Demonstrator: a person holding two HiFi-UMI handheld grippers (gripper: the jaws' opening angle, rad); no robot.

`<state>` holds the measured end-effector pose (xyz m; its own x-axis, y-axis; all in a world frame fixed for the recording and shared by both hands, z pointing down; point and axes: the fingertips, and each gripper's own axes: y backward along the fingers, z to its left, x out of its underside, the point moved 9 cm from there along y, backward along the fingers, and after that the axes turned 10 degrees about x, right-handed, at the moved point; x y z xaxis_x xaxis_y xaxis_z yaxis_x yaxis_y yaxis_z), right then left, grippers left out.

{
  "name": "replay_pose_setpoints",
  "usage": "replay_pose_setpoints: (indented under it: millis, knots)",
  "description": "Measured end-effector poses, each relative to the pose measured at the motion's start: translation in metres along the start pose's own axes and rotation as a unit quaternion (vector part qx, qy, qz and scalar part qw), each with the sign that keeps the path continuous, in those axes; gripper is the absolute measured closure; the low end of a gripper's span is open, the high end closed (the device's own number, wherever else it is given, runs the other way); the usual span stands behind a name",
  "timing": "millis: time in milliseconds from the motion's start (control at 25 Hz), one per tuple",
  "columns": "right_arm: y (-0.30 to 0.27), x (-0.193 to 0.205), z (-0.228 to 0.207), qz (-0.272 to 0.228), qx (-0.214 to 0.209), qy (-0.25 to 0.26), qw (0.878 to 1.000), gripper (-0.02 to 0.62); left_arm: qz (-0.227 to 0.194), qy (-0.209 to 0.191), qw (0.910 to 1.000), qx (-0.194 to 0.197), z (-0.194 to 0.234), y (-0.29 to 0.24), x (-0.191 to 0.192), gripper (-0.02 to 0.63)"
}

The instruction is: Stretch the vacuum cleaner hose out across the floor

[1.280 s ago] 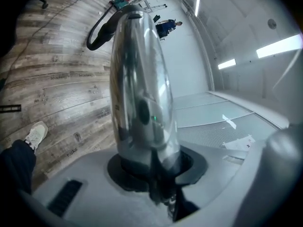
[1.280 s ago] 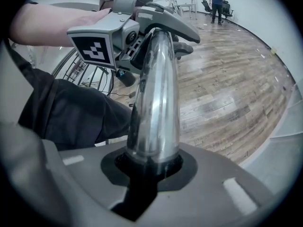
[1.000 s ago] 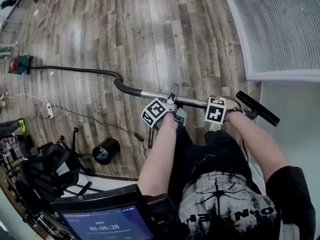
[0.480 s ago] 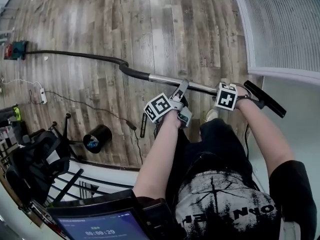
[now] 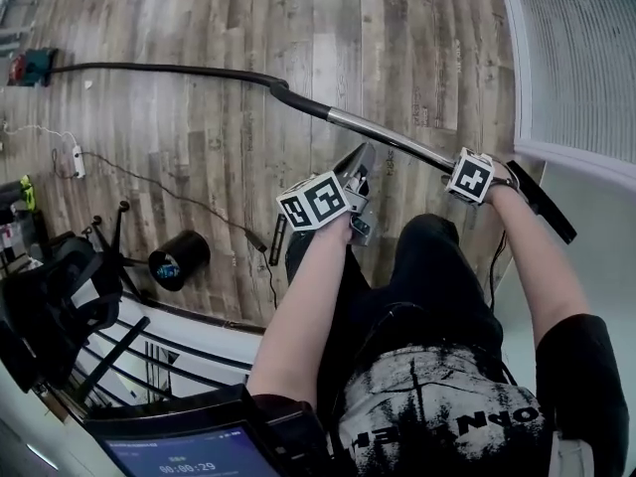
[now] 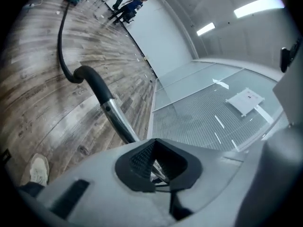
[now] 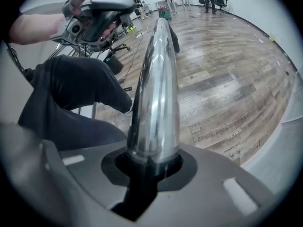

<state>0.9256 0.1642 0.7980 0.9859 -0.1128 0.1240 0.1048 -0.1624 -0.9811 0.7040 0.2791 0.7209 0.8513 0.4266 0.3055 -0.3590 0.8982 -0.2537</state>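
**A:** Hose [image 5: 169, 69] status?

**B:** It runs nearly straight across the floor [image 5: 298, 28], from the vacuum [image 5: 30, 66] to the wand [image 5: 383, 135]. Your right gripper [image 7: 151, 164] is clamped on the wand. Your left gripper's [image 6: 158, 167] jaws just closed, nothing between them. Left to do, I'd say: lay the wand down.

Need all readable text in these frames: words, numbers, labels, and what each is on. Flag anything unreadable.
"00:00:29": timer on the blue tablet screen at the head view's bottom edge; the small line above it is too small to read.
White print on the person's black T-shirt: upside down, partly folded, not reliably readable.
Faint marks on the wood plank floor, right gripper view: too blurred.
Nothing else readable.
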Motion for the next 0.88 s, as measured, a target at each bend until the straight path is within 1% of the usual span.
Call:
replay_pose_setpoints:
  millis: [120, 160, 320, 440, 600, 720, 880]
  knots:
    - [-0.048, 0.020, -0.005, -0.018, -0.042, -0.020, 0.999, 0.514, -0.002, -0.026, 0.9997, -0.001, 0.030, -0.015, 0.003, 0.606]
    - [-0.063, 0.029, -0.009, -0.019, -0.046, -0.023, 0.998, 0.514, -0.002, -0.032, 0.9995, -0.004, 0.042, -0.020, 0.005, 0.606]
    - [-0.114, 0.062, -0.028, -0.026, -0.028, -0.018, 0.999, 0.514, 0.002, -0.072, 0.9972, -0.016, 0.082, -0.031, 0.007, 0.606]
    - [-0.170, 0.098, -0.042, -0.031, -0.016, -0.012, 0.999, 0.515, 0.003, -0.108, 0.9938, -0.024, 0.120, -0.047, 0.017, 0.606]
    - [-0.249, 0.134, -0.062, -0.044, -0.004, -0.016, 0.999, 0.520, -0.026, -0.122, 0.9918, -0.027, 0.168, -0.066, 0.027, 0.606]
    - [-0.290, 0.151, -0.067, -0.061, -0.004, -0.017, 0.998, 0.523, -0.041, -0.139, 0.9886, -0.043, 0.186, -0.067, 0.040, 0.606]
    - [-0.322, 0.162, -0.072, -0.076, -0.006, -0.023, 0.997, 0.525, -0.058, -0.157, 0.9838, -0.065, 0.196, -0.064, 0.056, 0.606]
